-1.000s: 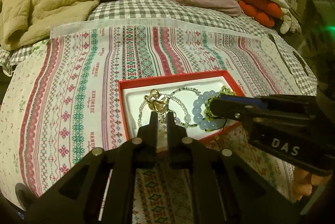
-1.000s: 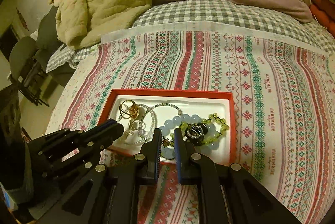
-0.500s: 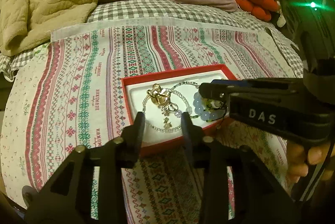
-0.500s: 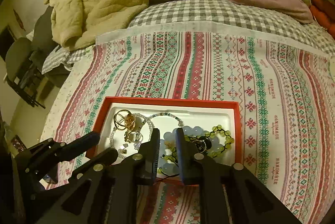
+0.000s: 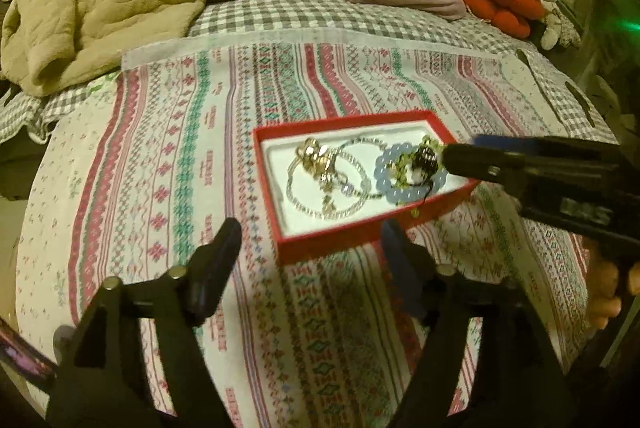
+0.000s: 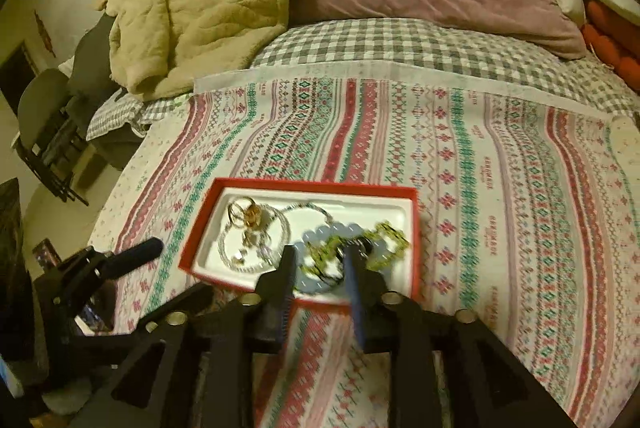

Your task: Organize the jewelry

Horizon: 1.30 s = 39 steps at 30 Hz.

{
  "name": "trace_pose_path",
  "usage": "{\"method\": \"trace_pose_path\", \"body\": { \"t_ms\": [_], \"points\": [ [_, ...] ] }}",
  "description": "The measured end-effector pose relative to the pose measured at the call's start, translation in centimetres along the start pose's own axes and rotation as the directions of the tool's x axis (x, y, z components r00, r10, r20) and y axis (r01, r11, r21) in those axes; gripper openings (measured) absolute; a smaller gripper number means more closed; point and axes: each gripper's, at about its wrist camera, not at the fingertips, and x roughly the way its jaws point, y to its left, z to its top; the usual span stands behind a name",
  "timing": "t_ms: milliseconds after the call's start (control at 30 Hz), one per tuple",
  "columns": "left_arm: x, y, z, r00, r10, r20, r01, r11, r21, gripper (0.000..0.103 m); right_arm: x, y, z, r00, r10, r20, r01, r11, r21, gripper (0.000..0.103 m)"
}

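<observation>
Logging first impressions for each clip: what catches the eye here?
A red tray of tangled jewelry sits mid-bed on a striped cloth: gold rings at its left, blue beads and green beads at its right. Both grippers, left and right, hang open beside it.

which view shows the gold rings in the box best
The left wrist view: the gold rings lie sharp and unblocked at the left end of the red box, tangled with the clear bead strand. The right wrist view also shows them uncovered, but that frame is motion-blurred, so they read only as gold loops.
</observation>
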Motion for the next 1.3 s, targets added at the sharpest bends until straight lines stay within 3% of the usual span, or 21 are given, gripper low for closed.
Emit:
{"method": "trace_pose_path", "body": {
  "t_ms": [33, 233, 367, 467, 633, 933, 1300],
  "points": [
    [0.0, -0.1, -0.2, 1.0, 0.009, -0.005, -0.009, 1.0, 0.002, 0.078, -0.4, -0.1, -0.3, 1.0, -0.01, 0.007, 0.01, 1.0, -0.003, 0.07],
    [-0.2, -0.1, -1.7, 0.998, 0.045, -0.054, -0.046, 0.999, -0.028, 0.087, -1.8, -1.1, -2.3, 0.999, -0.053, -0.012, 0.053, 0.998, -0.022, 0.079],
    [0.1, -0.2, -2.9, 0.994, 0.054, -0.092, -0.061, 0.996, -0.071, 0.103, -2.1, -1.5, -3.8, 0.995, -0.093, -0.03, 0.092, 0.995, -0.026, 0.086],
    [0.3, -0.2, -3.7, 0.991, 0.067, -0.12, -0.08, 0.991, -0.109, 0.103, -2.3, -1.8, -4.8, 0.992, -0.12, -0.037, 0.119, 0.993, -0.02, 0.103],
    [0.4, -1.1, -4.6, 0.983, 0.116, -0.14, -0.131, 0.986, -0.107, 0.103, -2.3, -2.2, -6.1, 0.987, -0.144, -0.068, 0.143, 0.99, -0.013, 0.103],
    [0.4, -2.0, -5.0, 0.978, 0.144, -0.149, -0.162, 0.98, -0.113, 0.103, -0.8, -1.8, -7.5, 0.966, -0.218, -0.138, 0.213, 0.976, -0.044, 0.103],
    [0.6, -2.2, -5.2, 0.976, 0.158, -0.152, -0.176, 0.978, -0.111, 0.103, -0.5, -1.8, -7.5, 0.957, -0.255, -0.139, 0.249, 0.967, -0.059, 0.103]
  ]
}}
